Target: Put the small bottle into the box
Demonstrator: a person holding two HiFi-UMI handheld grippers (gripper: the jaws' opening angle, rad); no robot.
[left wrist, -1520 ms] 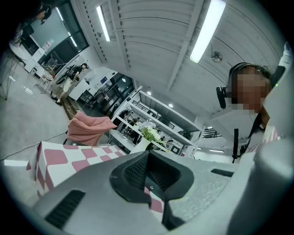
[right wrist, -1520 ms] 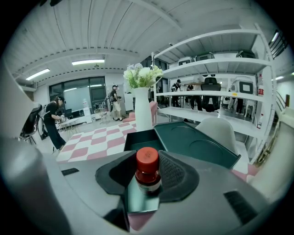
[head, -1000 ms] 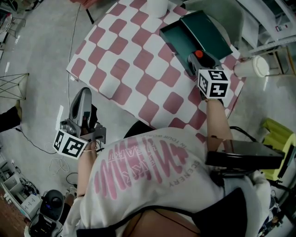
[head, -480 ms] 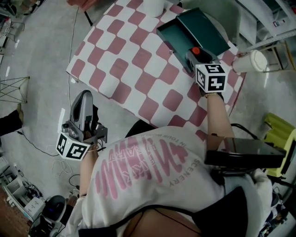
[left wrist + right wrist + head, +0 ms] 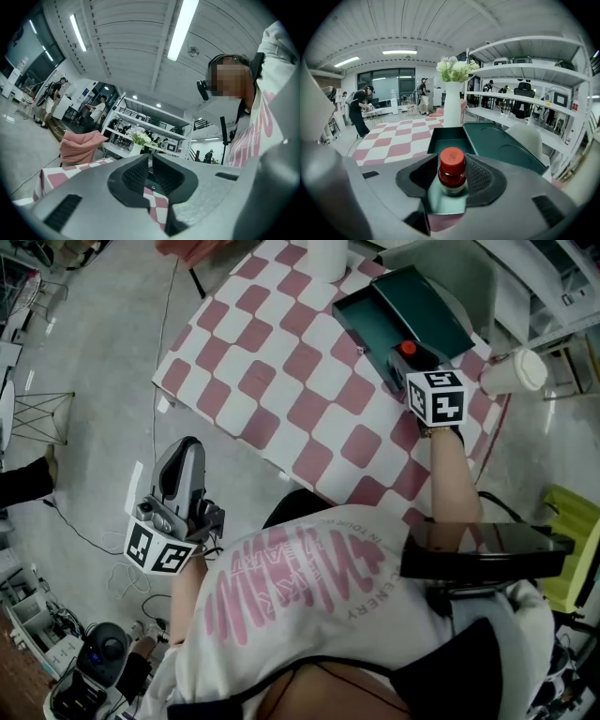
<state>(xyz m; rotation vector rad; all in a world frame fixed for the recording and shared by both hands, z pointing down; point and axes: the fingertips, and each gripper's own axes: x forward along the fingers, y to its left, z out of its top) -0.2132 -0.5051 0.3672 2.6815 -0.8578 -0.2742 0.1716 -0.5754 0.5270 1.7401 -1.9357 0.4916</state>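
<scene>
A small brown bottle with a red cap point(image 5: 451, 173) stands on the dark green floor of the open box point(image 5: 445, 136), at its near end. My right gripper point(image 5: 451, 164) straddles it. Its jaws have just been opening; the left pad stands clear of the bottle, so nothing is gripped. In the head view the red cap point(image 5: 405, 348) shows just ahead of the right gripper point(image 5: 409, 356), at the box's point(image 5: 370, 315) near edge. My left gripper point(image 5: 184, 457) hangs off the table's left side over the floor, jaws together and empty point(image 5: 151, 161).
The box's lid point(image 5: 429, 298) lies open to the right. A white vase of flowers point(image 5: 452, 108) stands behind the box on the pink-and-white checked table point(image 5: 281, 371). A white cup point(image 5: 514, 371) sits off the table's right corner. A pink chair point(image 5: 82, 145) is beyond.
The left gripper has drifted slightly right and up beside the table. The right gripper has stayed at the box's near end with the bottle in front of it.
</scene>
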